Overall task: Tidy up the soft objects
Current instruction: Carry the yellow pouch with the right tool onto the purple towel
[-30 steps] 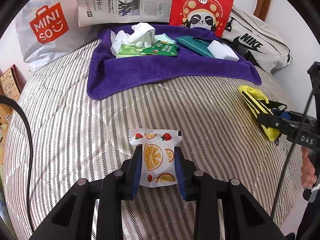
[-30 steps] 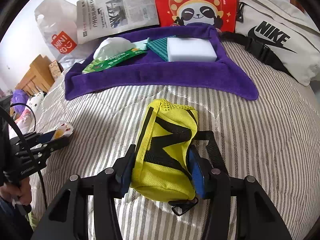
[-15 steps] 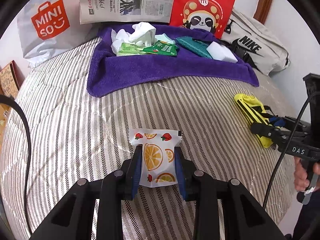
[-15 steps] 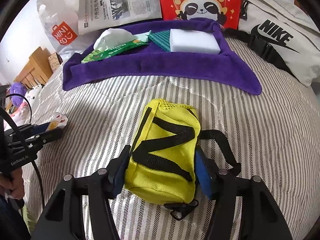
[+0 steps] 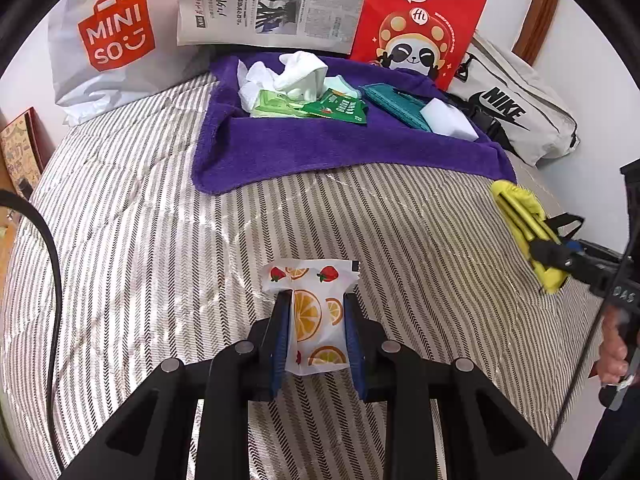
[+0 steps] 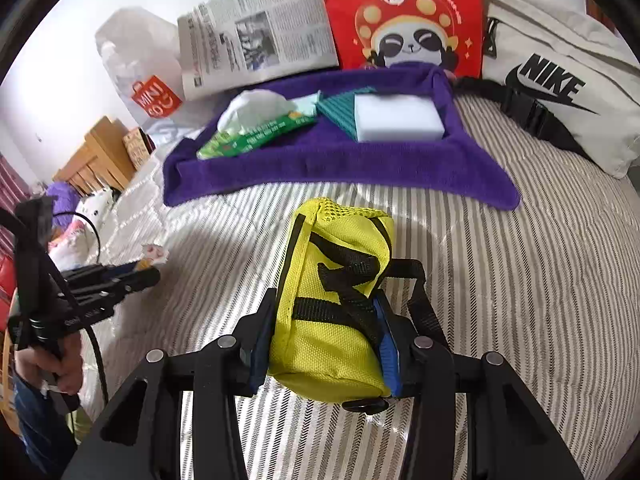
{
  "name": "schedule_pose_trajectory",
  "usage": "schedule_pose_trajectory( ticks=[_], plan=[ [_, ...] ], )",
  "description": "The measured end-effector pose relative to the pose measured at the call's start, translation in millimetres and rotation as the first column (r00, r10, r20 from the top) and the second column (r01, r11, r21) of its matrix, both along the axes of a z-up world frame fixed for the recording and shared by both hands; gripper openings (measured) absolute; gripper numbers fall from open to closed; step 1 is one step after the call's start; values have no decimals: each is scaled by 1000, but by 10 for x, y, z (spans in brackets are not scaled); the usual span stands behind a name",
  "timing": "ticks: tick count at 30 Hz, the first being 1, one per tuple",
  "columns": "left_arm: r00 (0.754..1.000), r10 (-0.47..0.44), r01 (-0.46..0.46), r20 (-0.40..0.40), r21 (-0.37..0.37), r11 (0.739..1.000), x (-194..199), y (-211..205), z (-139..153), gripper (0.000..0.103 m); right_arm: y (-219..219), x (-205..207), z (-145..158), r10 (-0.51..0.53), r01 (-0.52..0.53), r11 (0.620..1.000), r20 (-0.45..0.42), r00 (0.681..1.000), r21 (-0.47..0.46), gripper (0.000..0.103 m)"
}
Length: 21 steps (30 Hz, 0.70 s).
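My left gripper [image 5: 316, 300] is shut on a white tissue pack with orange and strawberry prints [image 5: 314, 316], held just above the striped bed. My right gripper [image 6: 324, 312] is shut on a yellow mesh pouch with black straps [image 6: 332, 304], lifted off the bed; the pouch also shows in the left wrist view [image 5: 524, 224]. A purple towel [image 5: 328, 152] lies at the back of the bed and carries white tissues [image 5: 296, 72], green wipe packs [image 5: 336, 108], a teal cloth [image 5: 396, 104] and a white sponge [image 6: 398, 118].
Against the wall stand a Miniso bag [image 5: 112, 36], a newspaper [image 5: 272, 0] and a red panda bag [image 5: 420, 24]. A white Nike bag [image 6: 560, 92] lies at the back right. Wooden furniture [image 6: 96, 156] stands left of the bed.
Both grippers have moved toward the purple towel with their loads. The yellow pouch has risen off the bed and its straps have bunched up.
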State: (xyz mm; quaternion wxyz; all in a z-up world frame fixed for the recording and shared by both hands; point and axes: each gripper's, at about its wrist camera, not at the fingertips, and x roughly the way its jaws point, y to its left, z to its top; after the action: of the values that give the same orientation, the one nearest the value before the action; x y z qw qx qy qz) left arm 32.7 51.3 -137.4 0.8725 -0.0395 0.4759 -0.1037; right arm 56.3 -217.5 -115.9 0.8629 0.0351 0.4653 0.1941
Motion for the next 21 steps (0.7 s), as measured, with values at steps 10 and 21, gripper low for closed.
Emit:
schedule_pose_trajectory(
  ticks=[10,21],
  plan=[
    [1000,-11,11,16,-43,999,36,22,114,25,8,50,306,17,-18,1000,67,998,13,45],
    [997,-32,35,72,-43,998,316,-23,493,25,182,437,544,50,-51,999,114,992,7,45]
  ],
)
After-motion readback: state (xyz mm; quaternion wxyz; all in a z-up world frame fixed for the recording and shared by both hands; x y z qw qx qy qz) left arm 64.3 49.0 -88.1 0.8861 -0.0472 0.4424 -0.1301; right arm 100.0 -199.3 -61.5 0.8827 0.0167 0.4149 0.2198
